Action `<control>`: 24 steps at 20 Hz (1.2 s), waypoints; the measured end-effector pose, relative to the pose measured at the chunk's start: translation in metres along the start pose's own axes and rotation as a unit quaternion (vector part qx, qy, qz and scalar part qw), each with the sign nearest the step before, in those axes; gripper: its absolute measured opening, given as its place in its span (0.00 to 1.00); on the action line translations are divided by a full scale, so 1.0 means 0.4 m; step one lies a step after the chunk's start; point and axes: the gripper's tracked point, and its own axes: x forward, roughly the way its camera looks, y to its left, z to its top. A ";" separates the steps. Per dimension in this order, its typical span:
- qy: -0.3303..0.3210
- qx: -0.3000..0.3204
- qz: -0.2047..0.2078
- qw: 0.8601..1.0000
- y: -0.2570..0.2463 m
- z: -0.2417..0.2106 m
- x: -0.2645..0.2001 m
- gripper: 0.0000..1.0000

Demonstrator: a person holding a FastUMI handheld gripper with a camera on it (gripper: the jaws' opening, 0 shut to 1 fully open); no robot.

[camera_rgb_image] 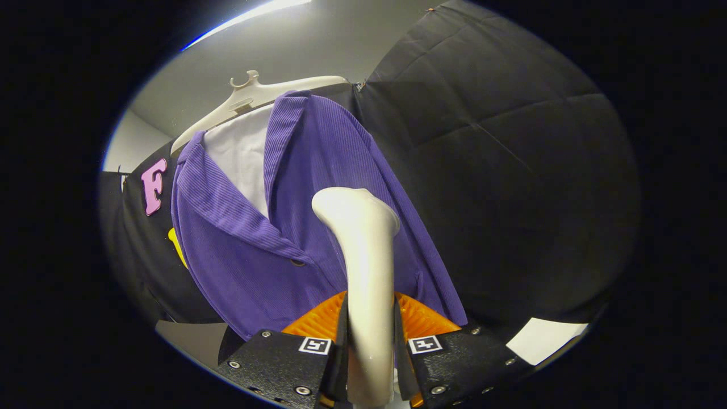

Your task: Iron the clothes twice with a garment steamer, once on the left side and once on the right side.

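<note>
My gripper (370, 324) is shut on the cream-white garment steamer (363, 255), whose handle runs up between both fingers. The steamer's rounded head lies against the right front panel of a purple ribbed jacket (318, 187). The jacket hangs on a white hanger (250, 94) over a white inner shirt (241, 153), just beyond the fingers. The jacket's left lapel and left panel lie to the left of the steamer head. The lower hem of the jacket is hidden behind my fingers.
Black booth cloth (500, 170) hangs behind and to the right of the jacket. A grey ceiling with a light strip (255, 14) is above the hanger. A pale floor patch (545, 338) shows low on the right.
</note>
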 end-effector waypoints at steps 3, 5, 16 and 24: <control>0.017 0.006 -0.003 1.000 -0.028 -0.049 -0.009 0.35; 0.030 0.008 -0.005 1.000 -0.044 -0.089 -0.014 0.35; 0.078 0.018 -0.018 0.997 -0.097 -0.233 -0.016 0.35; 0.045 0.012 -0.008 0.999 -0.107 -0.240 -0.046 0.35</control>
